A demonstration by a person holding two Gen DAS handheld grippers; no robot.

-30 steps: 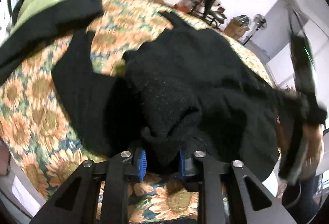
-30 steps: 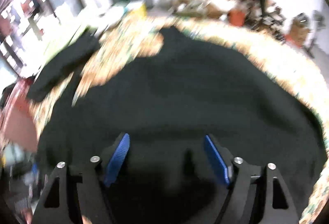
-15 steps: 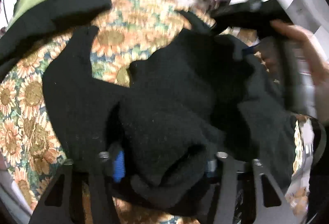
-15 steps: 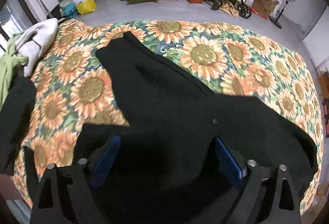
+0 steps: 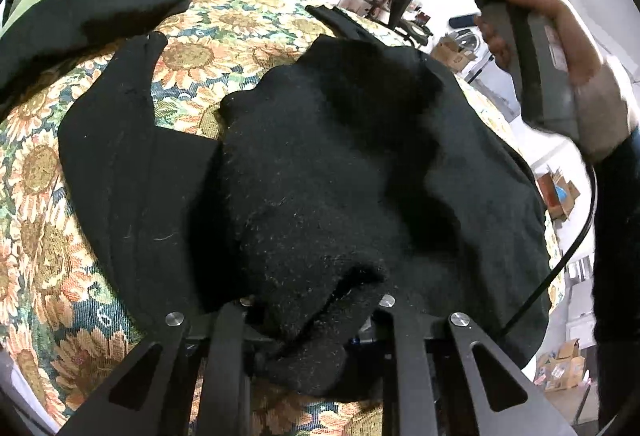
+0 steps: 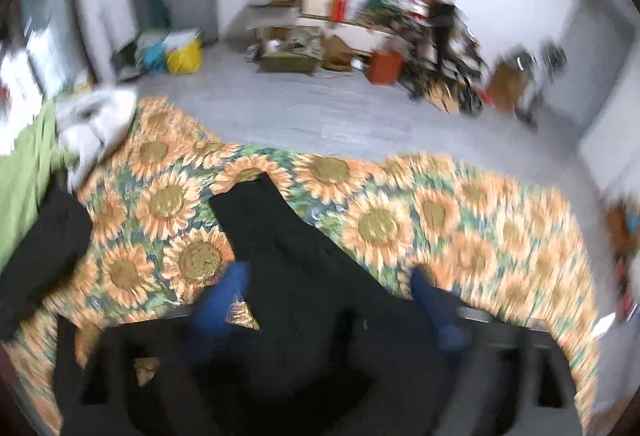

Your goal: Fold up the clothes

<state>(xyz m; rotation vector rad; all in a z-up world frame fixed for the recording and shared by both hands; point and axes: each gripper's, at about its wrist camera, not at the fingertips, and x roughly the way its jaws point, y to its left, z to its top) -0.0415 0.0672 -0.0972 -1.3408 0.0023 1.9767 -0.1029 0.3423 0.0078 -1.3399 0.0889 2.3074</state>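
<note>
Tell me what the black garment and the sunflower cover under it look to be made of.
Black garment: apparently a fuzzy, matte knit or fleece, with lint specks and raised nap. Sunflower cover: likely woven tapestry-style fabric, since a coarse thread grid shows through the pattern.

My left gripper (image 5: 310, 320) has its fingertips buried under a bunched fold of the black sweater (image 5: 320, 163), so I cannot tell how wide they stand. The sweater's near hem runs under my fingers and out of sight. From my right wrist everything smears with motion: the blue pads (image 6: 224, 296) are streaks, and the clutter along the far wall (image 6: 360, 27) is too blurred to name. The green garment (image 6: 20, 171) is cut off at the left edge. In the left wrist view, my right hand (image 5: 560, 47) blurs near the frame's edge.
</note>
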